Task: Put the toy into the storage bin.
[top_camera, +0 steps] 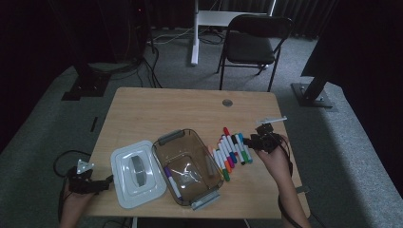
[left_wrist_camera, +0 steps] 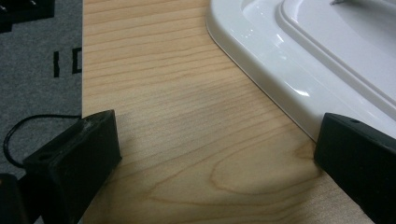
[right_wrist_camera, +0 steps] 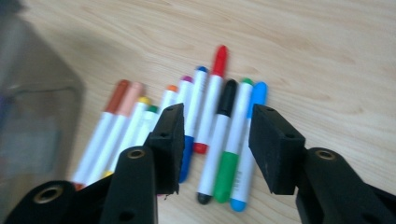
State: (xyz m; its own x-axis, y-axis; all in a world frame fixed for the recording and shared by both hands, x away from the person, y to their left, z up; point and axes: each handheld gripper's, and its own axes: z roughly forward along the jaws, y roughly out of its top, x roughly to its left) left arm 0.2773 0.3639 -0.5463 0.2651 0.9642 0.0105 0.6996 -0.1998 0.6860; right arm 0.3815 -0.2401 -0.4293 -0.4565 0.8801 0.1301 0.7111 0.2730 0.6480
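Right claw low in the frame, jaws apart over the row of markers on the desk, left claw spread wide beside the white lid, gripping nothing

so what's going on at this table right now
A person is packing markers into a clear box. One purple marker already lies inside. The right claw hovers open above the row of markers on the table, nothing gripped yet. The left claw rests open beside the white lid.
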